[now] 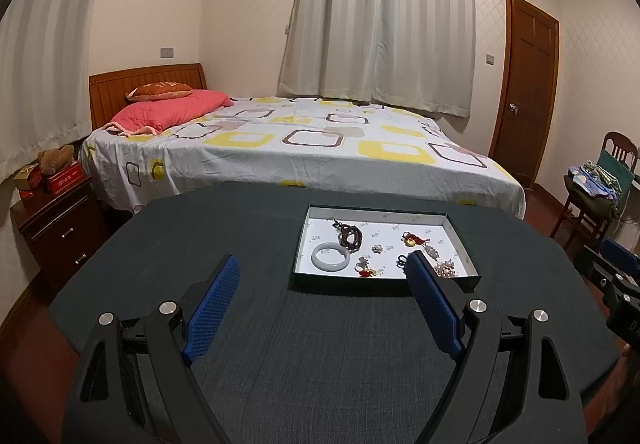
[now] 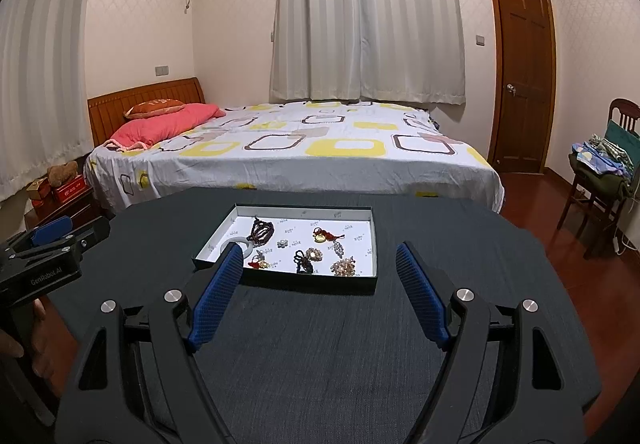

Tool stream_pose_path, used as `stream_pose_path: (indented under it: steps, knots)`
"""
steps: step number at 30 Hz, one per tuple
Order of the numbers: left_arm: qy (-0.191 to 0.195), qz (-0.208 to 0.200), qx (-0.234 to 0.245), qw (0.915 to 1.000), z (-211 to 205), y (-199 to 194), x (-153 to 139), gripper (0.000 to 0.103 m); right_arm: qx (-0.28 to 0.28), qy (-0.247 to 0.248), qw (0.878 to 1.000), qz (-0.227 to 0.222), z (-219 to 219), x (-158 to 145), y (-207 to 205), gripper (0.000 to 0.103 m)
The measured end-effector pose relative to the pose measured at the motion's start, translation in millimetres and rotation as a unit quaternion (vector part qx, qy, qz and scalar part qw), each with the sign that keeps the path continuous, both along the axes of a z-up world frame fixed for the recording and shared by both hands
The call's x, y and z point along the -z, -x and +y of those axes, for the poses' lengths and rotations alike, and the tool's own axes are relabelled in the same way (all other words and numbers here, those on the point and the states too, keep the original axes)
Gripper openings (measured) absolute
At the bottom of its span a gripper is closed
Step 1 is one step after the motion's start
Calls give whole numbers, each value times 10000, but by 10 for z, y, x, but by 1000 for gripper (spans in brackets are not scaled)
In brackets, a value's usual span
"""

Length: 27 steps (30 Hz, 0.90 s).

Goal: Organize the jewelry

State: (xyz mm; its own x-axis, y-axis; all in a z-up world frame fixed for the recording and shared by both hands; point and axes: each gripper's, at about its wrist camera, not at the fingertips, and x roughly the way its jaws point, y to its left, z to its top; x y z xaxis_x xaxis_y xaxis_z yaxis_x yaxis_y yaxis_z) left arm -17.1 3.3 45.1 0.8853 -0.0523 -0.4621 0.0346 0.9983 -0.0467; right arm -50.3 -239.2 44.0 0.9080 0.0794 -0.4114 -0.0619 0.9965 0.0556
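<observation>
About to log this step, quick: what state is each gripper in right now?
Left gripper: open, holding nothing, above the dark table.
Right gripper: open, holding nothing, short of the jewelry tray.

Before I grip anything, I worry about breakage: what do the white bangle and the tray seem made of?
White bangle: looks like polished jade or glass, a smooth, milky, slightly translucent ring; probably hard and brittle. Tray: seems cardboard, with thin dark matte walls and a white printed paper floor.

Jewelry (image 2: 306, 254) lies in a tray (image 2: 374, 244) on the table (image 2: 320, 344), bed (image 2: 300, 156) behind.
</observation>
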Motion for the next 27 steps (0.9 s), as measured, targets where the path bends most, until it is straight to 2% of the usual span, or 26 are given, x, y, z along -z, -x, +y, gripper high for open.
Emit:
stream_pose_path:
  steps: [27]
  knots:
    - [25,32,-7,10000,34,10,-3,82,0,1,10000,0,1,9,3,77]
